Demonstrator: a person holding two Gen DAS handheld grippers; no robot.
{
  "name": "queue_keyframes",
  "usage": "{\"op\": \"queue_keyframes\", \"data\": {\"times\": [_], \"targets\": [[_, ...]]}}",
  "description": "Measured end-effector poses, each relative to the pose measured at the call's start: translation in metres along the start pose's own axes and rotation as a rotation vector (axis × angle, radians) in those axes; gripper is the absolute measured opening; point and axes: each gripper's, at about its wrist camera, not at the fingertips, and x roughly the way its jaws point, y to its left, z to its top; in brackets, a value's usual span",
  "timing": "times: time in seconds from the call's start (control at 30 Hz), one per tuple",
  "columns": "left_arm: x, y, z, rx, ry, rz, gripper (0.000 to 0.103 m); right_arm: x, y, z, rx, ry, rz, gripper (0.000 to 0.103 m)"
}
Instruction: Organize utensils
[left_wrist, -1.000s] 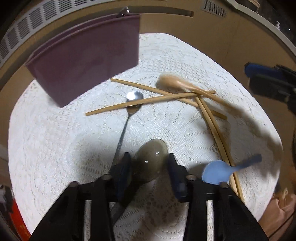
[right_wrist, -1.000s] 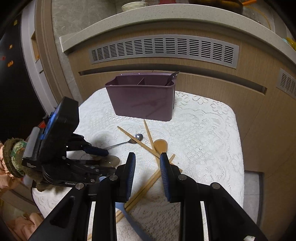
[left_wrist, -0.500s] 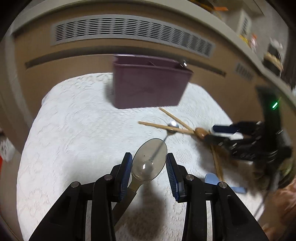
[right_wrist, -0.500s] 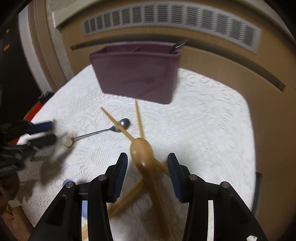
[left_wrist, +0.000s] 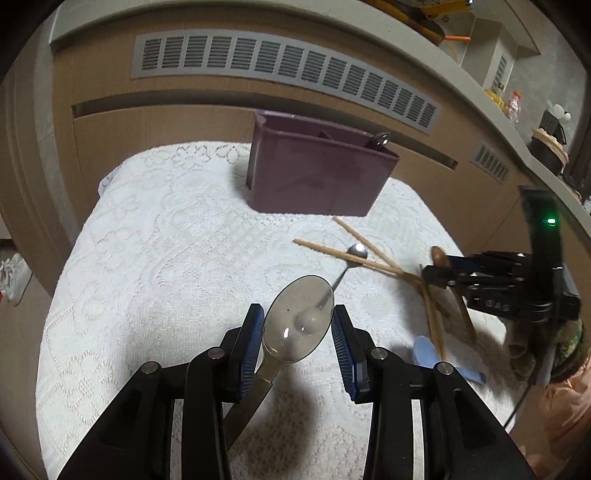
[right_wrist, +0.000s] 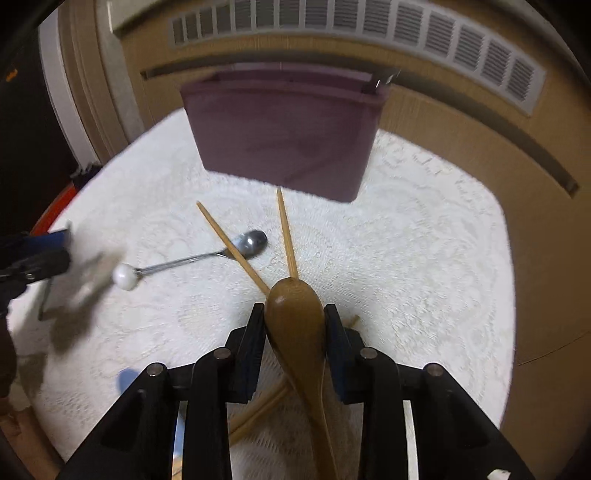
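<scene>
My left gripper (left_wrist: 296, 314) is shut on a translucent grey spoon (left_wrist: 295, 328) and holds its bowl above the lace-covered table (left_wrist: 166, 258). My right gripper (right_wrist: 293, 314) is low over the table. Its jaws are closing, and the pads press the bowl of a wooden spoon (right_wrist: 295, 332). A purple divided caddy (left_wrist: 317, 177) stands at the table's far side with a metal handle (left_wrist: 380, 140) sticking out of its right end. In front of it lie crossed wooden chopsticks (right_wrist: 232, 243), a metal teaspoon (right_wrist: 251, 240) with a white ball end, and a blue spoon (left_wrist: 424, 350).
A wooden cabinet front with a vent grille (left_wrist: 280, 70) rises right behind the table. More chopsticks (left_wrist: 432, 325) lie under the wooden spoon's handle. The table drops away at its left and right edges. A white shoe (left_wrist: 13, 277) lies on the floor at the left.
My left gripper lifted the translucent spoon off the cloth and rolled round to face the caddy. My right gripper came down over the wooden spoon, widened, then closed on its bowl.
</scene>
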Motion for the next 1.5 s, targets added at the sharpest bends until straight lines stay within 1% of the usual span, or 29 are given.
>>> {"op": "queue_keyframes", "data": {"times": [0.13,0.2,0.23,0.27,0.3,0.4,0.43,0.47,0.53,0.6,0.67,0.73,0.8,0.83,0.87,0.97,1.03,1.1,1.13,1.17,1.27,1.33,1.4,1.5], "targets": [[-0.02,-0.01,0.005,0.011,-0.054,-0.006,0.039,-0.041,-0.004,-0.007,0.043,-0.087,0.013,0.028],[-0.036,-0.019,0.016,0.025,-0.096,-0.02,0.038,-0.064,-0.006,-0.006,0.072,-0.143,0.031,0.028],[-0.045,-0.024,0.025,0.035,-0.12,-0.035,0.036,-0.078,-0.008,-0.002,0.087,-0.174,0.05,0.028],[-0.057,-0.03,0.039,0.049,-0.152,-0.05,0.027,-0.089,-0.008,0.003,0.096,-0.201,0.064,0.027],[-0.069,-0.036,0.056,0.07,-0.188,-0.064,0.022,-0.105,-0.006,0.014,0.094,-0.239,0.077,0.026],[-0.107,-0.058,0.117,0.131,-0.316,-0.116,0.022,-0.154,-0.007,0.055,0.068,-0.368,0.092,0.023],[-0.116,-0.063,0.133,0.143,-0.353,-0.123,0.022,-0.169,-0.008,0.07,0.063,-0.415,0.096,0.022],[-0.124,-0.069,0.149,0.157,-0.391,-0.125,0.022,-0.188,-0.009,0.089,0.053,-0.472,0.098,0.013],[-0.134,-0.079,0.18,0.186,-0.465,-0.113,0.021,-0.209,-0.011,0.116,0.047,-0.546,0.097,0.012],[-0.133,-0.081,0.197,0.199,-0.48,-0.109,0.021,-0.22,-0.013,0.137,0.039,-0.589,0.094,0.012],[-0.122,-0.076,0.204,0.199,-0.463,-0.097,0.021,-0.219,-0.016,0.152,0.03,-0.598,0.094,0.012],[-0.103,-0.065,0.202,0.191,-0.419,-0.069,0.022,-0.211,-0.018,0.153,0.022,-0.582,0.09,0.012],[-0.074,-0.05,0.189,0.169,-0.34,-0.046,0.022,-0.193,-0.021,0.148,0.027,-0.536,0.099,0.012],[-0.059,-0.041,0.181,0.147,-0.3,-0.04,0.022,-0.18,-0.024,0.143,0.039,-0.501,0.103,0.012],[-0.039,-0.03,0.171,0.116,-0.242,-0.036,0.023,-0.169,-0.028,0.138,0.049,-0.47,0.105,0.012],[0.007,-0.007,0.14,0.057,-0.112,-0.02,0.023,-0.117,-0.03,0.118,0.068,-0.335,0.109,0.012],[0.03,0.004,0.119,0.02,-0.049,-0.017,0.024,-0.086,-0.028,0.102,0.07,-0.255,0.138,0.012],[0.042,0.011,0.098,-0.012,-0.006,-0.018,0.029,-0.058,-0.021,0.085,0.059,-0.178,0.158,0.012],[0.049,0.015,0.088,-0.025,0.018,-0.017,0.034,-0.044,-0.015,0.075,0.045,-0.134,0.179,0.012],[0.051,0.014,0.081,-0.027,0.029,-0.015,0.039,-0.031,-0.009,0.064,0.029,-0.091,0.206,0.013],[0.057,0.013,0.061,-0.003,0.047,0.008,0.049,-0.004,0.012,0.041,-0.013,0.002,0.251,0.016],[0.059,0.012,0.05,0.016,0.057,0.023,0.051,0.015,0.024,0.033,-0.038,0.058,0.261,0.017],[0.06,0.016,0.043,0.016,0.067,0.025,0.052,0.032,0.033,0.033,-0.061,0.093,0.256,0.018],[0.058,0.022,0.035,0.0,0.079,0.026,0.054,0.053,0.044,0.04,-0.092,0.114,0.231,0.018]]}}
